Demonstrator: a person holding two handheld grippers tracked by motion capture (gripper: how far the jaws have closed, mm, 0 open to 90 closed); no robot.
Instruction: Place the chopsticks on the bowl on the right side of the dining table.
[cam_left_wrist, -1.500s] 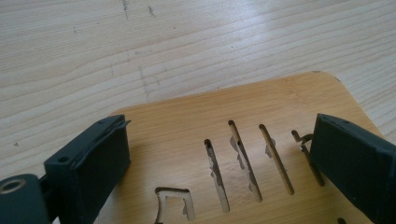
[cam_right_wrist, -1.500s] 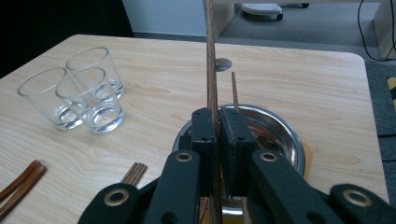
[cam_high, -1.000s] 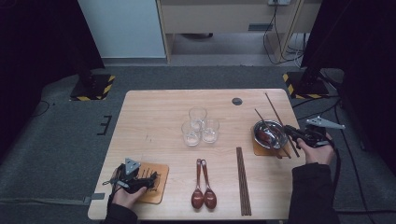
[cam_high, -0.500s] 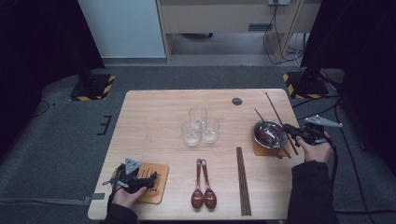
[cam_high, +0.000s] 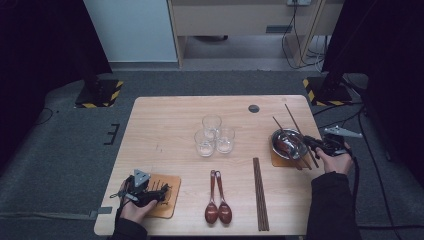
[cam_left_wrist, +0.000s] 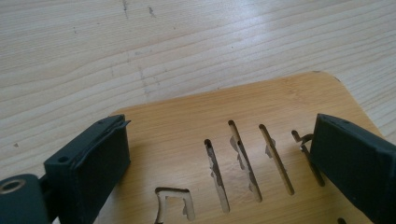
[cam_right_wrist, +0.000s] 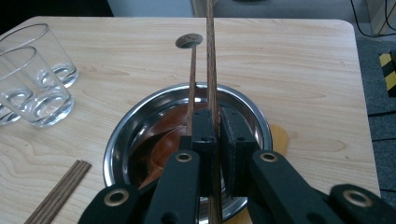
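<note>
Surface: a pale wooden table (cam_high: 165, 125) on grey carpet, dark curtains at both sides.
Right gripper (cam_right_wrist: 218, 122): your jaws are clamped on one wooden chopstick (cam_right_wrist: 211, 56), above the steel bowl (cam_right_wrist: 261, 122).
Chopstick's mate: a second stick (cam_right_wrist: 192, 79) lies across the bowl rim beside the held one.
Bowl: sits on a wooden coaster (cam_high: 278, 159) at the table's right edge, something reddish-brown inside.
Left gripper (cam_left_wrist: 219, 154): your jaws stand wide apart, gripping nothing, low over a slotted bamboo coaster (cam_left_wrist: 243, 112).
Also on table: three glass tumblers (cam_high: 212, 135), two brown spoons (cam_high: 218, 202), a chopstick bundle (cam_high: 260, 192).
Risk: you hold the stick by one end, so it may pivot in the pads, I judge; a swing could knock its mate off the rim or jolt the bowl.
Writing: none legible.
</note>
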